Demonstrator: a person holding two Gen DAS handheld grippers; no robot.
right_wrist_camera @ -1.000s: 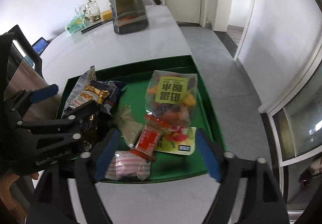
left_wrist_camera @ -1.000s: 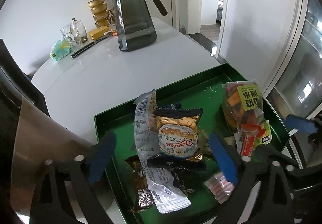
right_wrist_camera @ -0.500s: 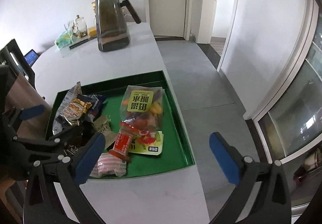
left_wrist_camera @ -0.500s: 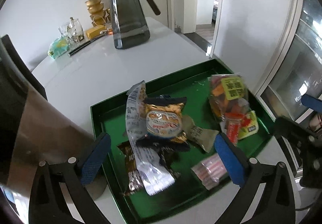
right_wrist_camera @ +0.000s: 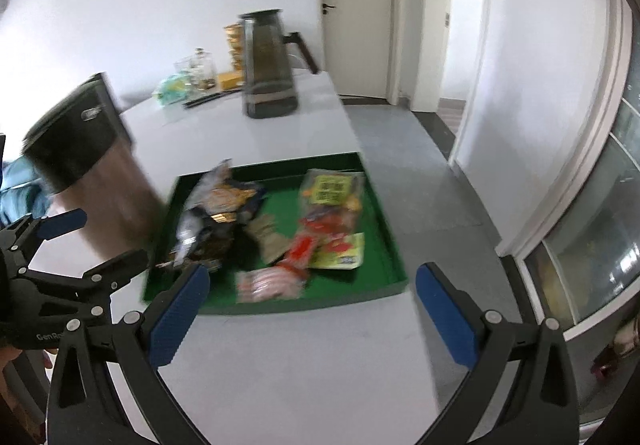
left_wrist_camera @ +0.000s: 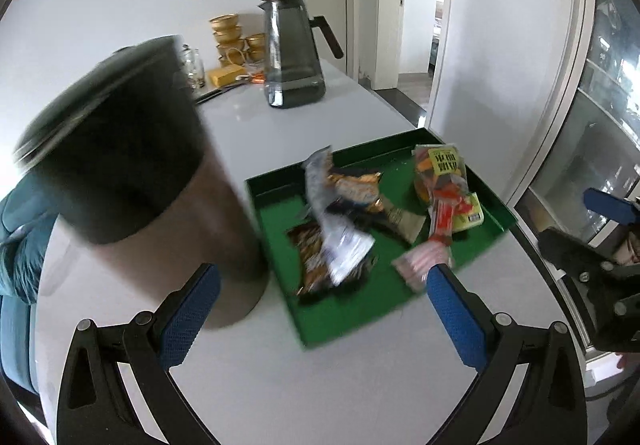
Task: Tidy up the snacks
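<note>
Since a second ago we have drawn both grippers back from the green tray (left_wrist_camera: 496,207) | left gripper (left_wrist_camera: 324,309) and right gripper (right_wrist_camera: 312,309) jaws wide apart, empty | snacks (right_wrist_camera: 280,229) lie in tray on the white table (right_wrist_camera: 280,365)

A tray (right_wrist_camera: 394,273) sits on the table (right_wrist_camera: 288,365) at its right edge, snack packets (right_wrist_camera: 224,221) heaped inside. A tall bin (right_wrist_camera: 100,201) stands just left of the tray. Behind them, a jug (right_wrist_camera: 268,65) stands near the wall, with jars (right_wrist_camera: 200,71) to its left.
</note>
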